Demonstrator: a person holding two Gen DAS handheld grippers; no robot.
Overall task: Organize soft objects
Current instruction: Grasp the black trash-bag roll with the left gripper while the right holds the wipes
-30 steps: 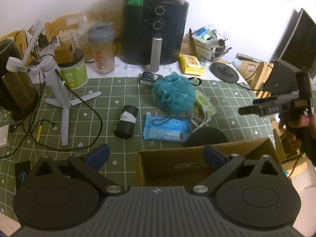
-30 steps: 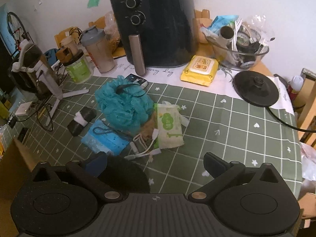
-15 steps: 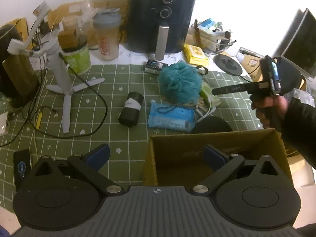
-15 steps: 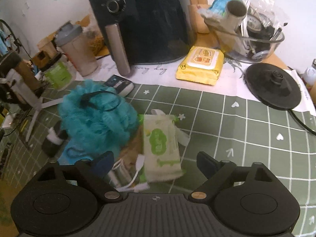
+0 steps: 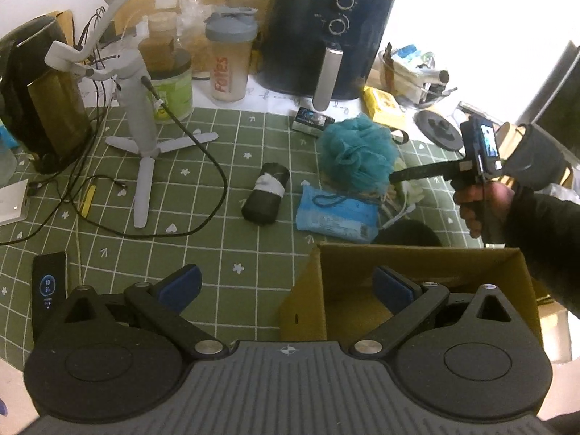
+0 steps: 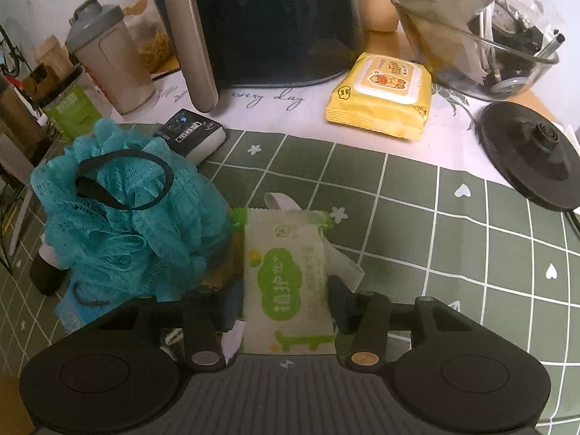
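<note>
A white-and-green tissue pack (image 6: 288, 275) lies on the green checked cloth, and my right gripper (image 6: 286, 301) has closed its two fingers on its sides. A teal mesh bath sponge (image 6: 127, 224) sits just left of it, touching; it also shows in the left wrist view (image 5: 357, 152). A blue wipes pack (image 5: 335, 215) and a black rolled bundle (image 5: 266, 194) lie nearby. My left gripper (image 5: 286, 284) is open and empty, its right finger over an open cardboard box (image 5: 417, 290). The right gripper (image 5: 402, 175) shows there beside the sponge.
A black air fryer (image 5: 326, 36), shaker bottle (image 5: 230, 61), green jar (image 5: 172, 88), white tripod stand (image 5: 139, 108) with cables and a kettle (image 5: 36, 90) crowd the back and left. A yellow wipes pack (image 6: 380, 96), glass bowl (image 6: 507, 47) and kettle base (image 6: 533, 152) lie right.
My right gripper moved forward and down to the tissue pack and closed from wide open onto it. My left gripper shifted a little; the box now lies under its right finger.
</note>
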